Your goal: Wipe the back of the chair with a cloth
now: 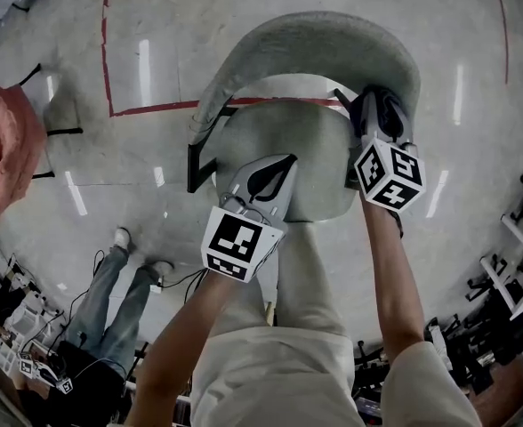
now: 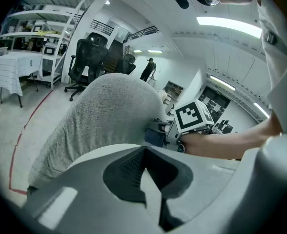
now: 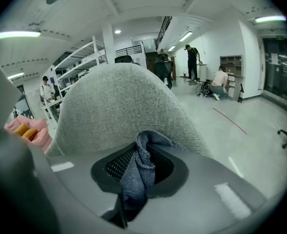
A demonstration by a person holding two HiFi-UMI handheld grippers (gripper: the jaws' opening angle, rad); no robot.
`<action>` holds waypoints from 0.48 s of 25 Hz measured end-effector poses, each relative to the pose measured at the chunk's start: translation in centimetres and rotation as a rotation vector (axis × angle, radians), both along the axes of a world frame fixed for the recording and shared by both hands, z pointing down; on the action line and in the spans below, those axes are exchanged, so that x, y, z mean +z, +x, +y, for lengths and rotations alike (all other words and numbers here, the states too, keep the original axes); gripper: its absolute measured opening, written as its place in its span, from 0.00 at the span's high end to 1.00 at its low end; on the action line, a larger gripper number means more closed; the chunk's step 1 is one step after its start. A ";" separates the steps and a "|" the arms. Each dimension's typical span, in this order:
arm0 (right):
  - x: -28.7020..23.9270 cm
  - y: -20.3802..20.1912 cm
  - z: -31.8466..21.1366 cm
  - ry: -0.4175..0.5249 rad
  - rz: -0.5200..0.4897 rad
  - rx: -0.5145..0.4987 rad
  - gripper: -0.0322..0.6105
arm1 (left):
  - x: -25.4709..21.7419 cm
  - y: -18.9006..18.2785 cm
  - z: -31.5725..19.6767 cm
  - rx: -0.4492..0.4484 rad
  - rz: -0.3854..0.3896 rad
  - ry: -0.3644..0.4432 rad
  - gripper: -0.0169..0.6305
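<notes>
The chair has a grey fabric back [image 1: 315, 47] that curves around a pale seat [image 1: 288, 149]. My right gripper [image 1: 379, 109] is at the right end of the back, close against its inner side. It is shut on a blue-grey cloth [image 3: 138, 174], which bunches up between the jaws just in front of the fabric [image 3: 119, 106]. My left gripper [image 1: 275, 172] hovers over the seat, short of the back [image 2: 99, 116], with its jaws together and nothing between them. In the left gripper view the cloth [image 2: 154, 137] shows beside the back.
A person in jeans [image 1: 110, 292] stands on the floor to the lower left. Red tape [image 1: 155, 108] runs across the floor behind the chair. A pink and orange bundle [image 1: 4, 149] is at the far left. Office chairs [image 2: 87, 57] and shelving stand further off.
</notes>
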State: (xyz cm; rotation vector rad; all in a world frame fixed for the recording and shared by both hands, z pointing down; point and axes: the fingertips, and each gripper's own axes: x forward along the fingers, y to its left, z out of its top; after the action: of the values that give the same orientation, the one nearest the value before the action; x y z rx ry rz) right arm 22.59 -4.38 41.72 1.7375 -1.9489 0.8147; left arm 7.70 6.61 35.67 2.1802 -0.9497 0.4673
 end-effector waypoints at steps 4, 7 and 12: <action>0.0 -1.9 -1.1 0.008 -0.002 -0.060 0.84 | 0.0 -0.4 -0.3 -0.024 0.002 -0.004 0.97; -0.2 -3.4 -1.7 0.009 -0.001 -0.109 0.84 | -0.2 -0.7 -0.4 -0.039 0.003 -0.001 0.97; -0.5 -5.1 -2.6 0.014 -0.004 -0.188 0.84 | -0.7 -0.5 -0.7 -0.065 0.006 0.008 0.97</action>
State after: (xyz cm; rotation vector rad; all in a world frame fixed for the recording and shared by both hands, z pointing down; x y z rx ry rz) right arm 17.44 -7.03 41.25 1.5321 -2.0870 0.7406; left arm 7.21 5.92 34.99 2.1499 -1.0169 0.4266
